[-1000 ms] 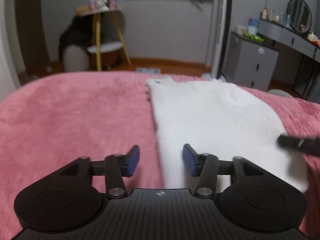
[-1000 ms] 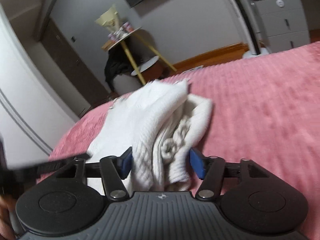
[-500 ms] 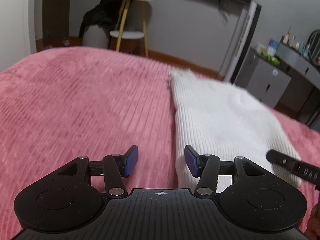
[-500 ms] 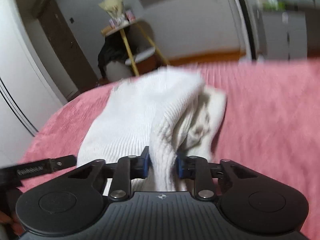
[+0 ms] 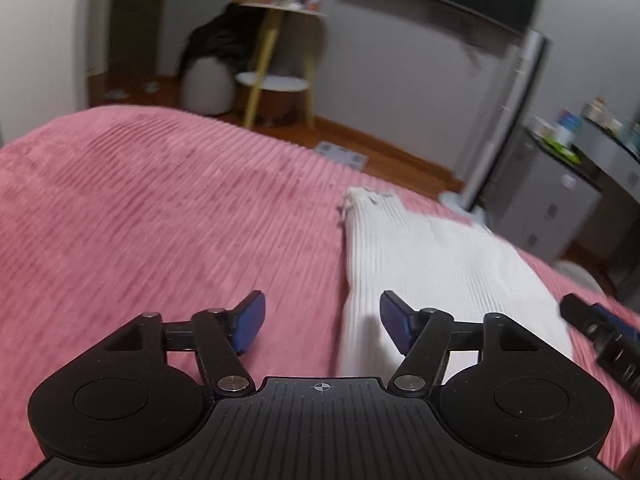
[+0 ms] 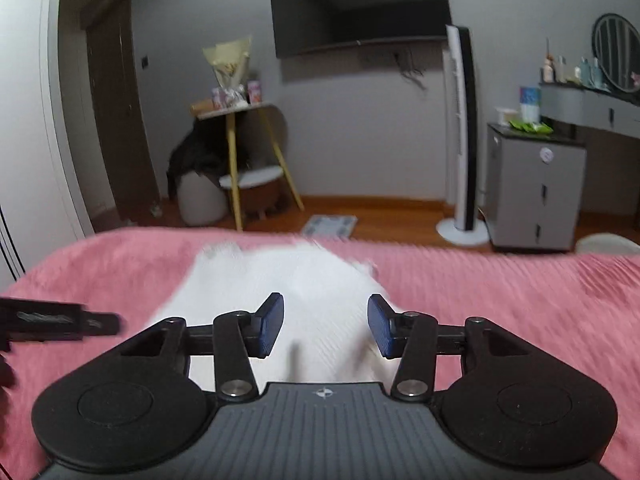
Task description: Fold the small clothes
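Note:
A white ribbed knit garment [image 5: 436, 268] lies folded in a long strip on the pink bedspread [image 5: 160, 220]. My left gripper [image 5: 322, 324] hovers at the garment's near left edge. Its jaws are opening and its blue pads [image 5: 250, 320] press on nothing. My right gripper [image 6: 325, 326] hangs over the near end of the same garment [image 6: 296, 276], blurred by motion. Its jaws are opening too, and the cloth lies below them without the pads touching it. Each view catches the other gripper's black finger at its edge: the right one's [image 5: 600, 332], the left one's [image 6: 60, 320].
Past the far edge of the bed [image 6: 480, 276] is wooden floor with a flat scale [image 6: 330, 225]. A yellow-legged side table [image 6: 240, 152], a tower fan [image 6: 460, 128], a grey cabinet [image 6: 536, 192] and a wall television [image 6: 360, 4] stand along the far wall.
Half a second ago the right gripper was shut on a raised fold of the white garment; now it has let go and lifted, and the cloth lies flat. The left jaws have widened.

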Demonstrator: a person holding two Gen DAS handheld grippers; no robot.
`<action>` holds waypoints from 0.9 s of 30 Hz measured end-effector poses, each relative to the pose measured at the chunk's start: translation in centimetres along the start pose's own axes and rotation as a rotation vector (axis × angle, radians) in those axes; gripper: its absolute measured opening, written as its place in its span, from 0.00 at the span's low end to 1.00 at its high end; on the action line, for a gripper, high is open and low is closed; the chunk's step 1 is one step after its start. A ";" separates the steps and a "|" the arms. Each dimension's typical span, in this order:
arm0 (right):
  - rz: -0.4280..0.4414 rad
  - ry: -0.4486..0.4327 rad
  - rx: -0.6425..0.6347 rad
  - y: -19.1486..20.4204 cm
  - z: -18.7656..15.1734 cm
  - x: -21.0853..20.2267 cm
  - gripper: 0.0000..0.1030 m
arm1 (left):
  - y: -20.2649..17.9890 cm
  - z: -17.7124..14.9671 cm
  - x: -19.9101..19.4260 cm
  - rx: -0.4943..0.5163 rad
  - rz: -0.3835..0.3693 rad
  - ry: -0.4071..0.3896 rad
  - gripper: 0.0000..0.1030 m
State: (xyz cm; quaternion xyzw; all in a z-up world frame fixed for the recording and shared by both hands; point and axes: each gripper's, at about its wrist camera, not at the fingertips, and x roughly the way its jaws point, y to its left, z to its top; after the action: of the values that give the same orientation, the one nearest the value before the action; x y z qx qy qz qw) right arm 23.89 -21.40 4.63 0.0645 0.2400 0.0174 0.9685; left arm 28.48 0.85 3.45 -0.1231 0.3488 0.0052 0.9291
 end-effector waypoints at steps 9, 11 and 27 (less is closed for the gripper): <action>-0.130 0.109 -0.286 1.6 -3.8 8.2 0.40 | -4.2 -4.8 5.6 0.265 0.085 -0.101 0.87; -0.091 0.104 -0.242 0.3 -4.1 8.7 0.44 | -3.7 -5.0 5.7 0.239 0.088 -0.121 0.89; -0.122 0.210 -0.205 0.8 -4.8 1.5 0.57 | -0.4 -4.1 1.0 0.112 0.012 0.051 0.97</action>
State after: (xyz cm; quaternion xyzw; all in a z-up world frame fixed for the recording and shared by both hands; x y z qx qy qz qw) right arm 22.94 -19.97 -0.18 -0.0516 0.3403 -0.0102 0.9389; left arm 26.61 -0.59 -0.07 -0.0687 0.3730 -0.0120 0.9252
